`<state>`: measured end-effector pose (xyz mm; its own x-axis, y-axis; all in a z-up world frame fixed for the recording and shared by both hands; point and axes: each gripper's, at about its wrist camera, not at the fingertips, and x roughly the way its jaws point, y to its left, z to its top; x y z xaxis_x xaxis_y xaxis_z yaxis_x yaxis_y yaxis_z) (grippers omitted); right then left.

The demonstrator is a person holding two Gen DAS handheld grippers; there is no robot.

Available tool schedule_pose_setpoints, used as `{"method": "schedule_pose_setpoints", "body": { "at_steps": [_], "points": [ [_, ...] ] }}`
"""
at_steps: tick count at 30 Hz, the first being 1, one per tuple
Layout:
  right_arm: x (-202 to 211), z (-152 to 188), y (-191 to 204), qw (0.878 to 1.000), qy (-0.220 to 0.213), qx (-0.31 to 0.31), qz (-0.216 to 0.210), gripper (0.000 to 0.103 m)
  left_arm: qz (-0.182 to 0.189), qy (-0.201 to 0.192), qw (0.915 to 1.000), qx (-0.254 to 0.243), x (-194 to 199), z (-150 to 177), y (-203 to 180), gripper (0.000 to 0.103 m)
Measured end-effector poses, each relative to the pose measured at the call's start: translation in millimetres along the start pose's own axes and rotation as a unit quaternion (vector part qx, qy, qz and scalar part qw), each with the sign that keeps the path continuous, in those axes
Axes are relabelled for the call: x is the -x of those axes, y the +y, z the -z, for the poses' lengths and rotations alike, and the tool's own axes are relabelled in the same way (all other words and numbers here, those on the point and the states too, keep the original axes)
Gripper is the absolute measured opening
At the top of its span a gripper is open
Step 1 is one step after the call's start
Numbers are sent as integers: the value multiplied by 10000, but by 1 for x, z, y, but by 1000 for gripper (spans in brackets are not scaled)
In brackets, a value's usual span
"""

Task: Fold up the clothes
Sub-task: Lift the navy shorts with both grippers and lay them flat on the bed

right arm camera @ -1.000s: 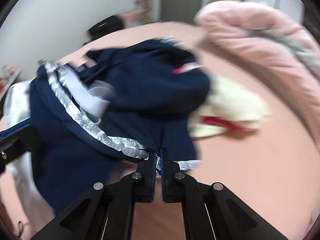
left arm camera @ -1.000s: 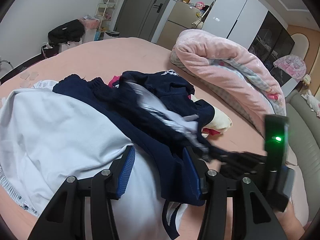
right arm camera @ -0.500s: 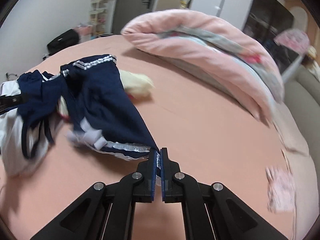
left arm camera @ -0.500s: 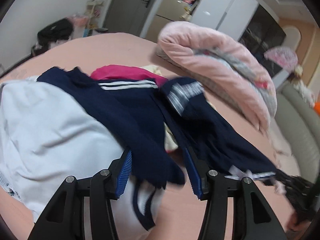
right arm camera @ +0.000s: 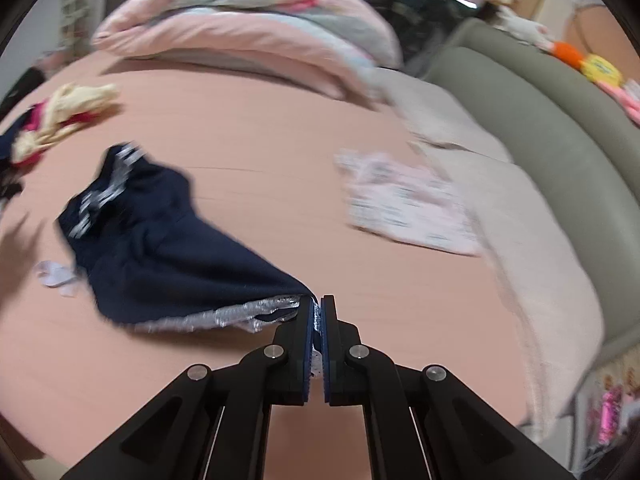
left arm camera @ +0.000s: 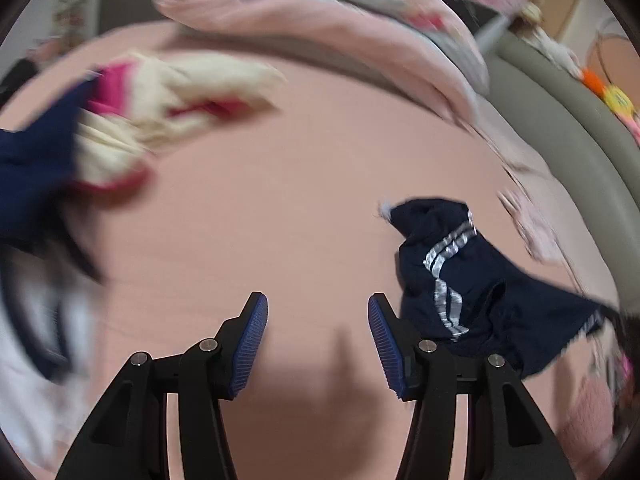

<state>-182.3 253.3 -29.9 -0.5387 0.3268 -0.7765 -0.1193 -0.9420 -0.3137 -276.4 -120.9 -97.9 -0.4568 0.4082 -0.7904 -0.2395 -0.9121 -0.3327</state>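
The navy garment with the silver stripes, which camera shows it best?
The right wrist view: the navy garment spreads across the pink bed sheet, its silver-trimmed edge pinched in the shut right claw. The left wrist view shows it bunched to the right of the open left claw, partly blurred.

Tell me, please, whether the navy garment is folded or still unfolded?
Unfolded: the navy garment lies crumpled on the bed sheet, one silver-trimmed edge pinched in the right tongs.

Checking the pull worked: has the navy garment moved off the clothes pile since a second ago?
Yes. The navy garment, clamped in the right gripper, now lies on open pink sheet, away from the pile and nearer the grey headboard.
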Motion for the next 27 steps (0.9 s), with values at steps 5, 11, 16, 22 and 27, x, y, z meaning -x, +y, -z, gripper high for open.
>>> {"method": "schedule_pose_setpoints", "body": {
  "at_steps": [5, 11, 16, 22, 27],
  "points": [
    [-15, 0, -47, 9975, 291, -555, -331, 13, 177, 576, 9929, -1025, -35, 40, -92, 49],
    [-5, 26, 25, 9783, -37, 196, -2060, 62, -876, 422, 9655, -2416, -66, 63, -169, 49],
    [-53, 33, 95, 9762, 243, 948, -1934, 59, -871, 498, 9800, -1716, -74, 51, -163, 28],
    [-81, 35, 42, 9801, 751, -180, -1829, 7, -987, 461, 9912, -755, -46, 33, -136, 5],
    [-58, 52, -12, 9854, 591, -312, -1566, 6, -689, 333, 9952, -608, -4, 46, -148, 5]
  ]
}}
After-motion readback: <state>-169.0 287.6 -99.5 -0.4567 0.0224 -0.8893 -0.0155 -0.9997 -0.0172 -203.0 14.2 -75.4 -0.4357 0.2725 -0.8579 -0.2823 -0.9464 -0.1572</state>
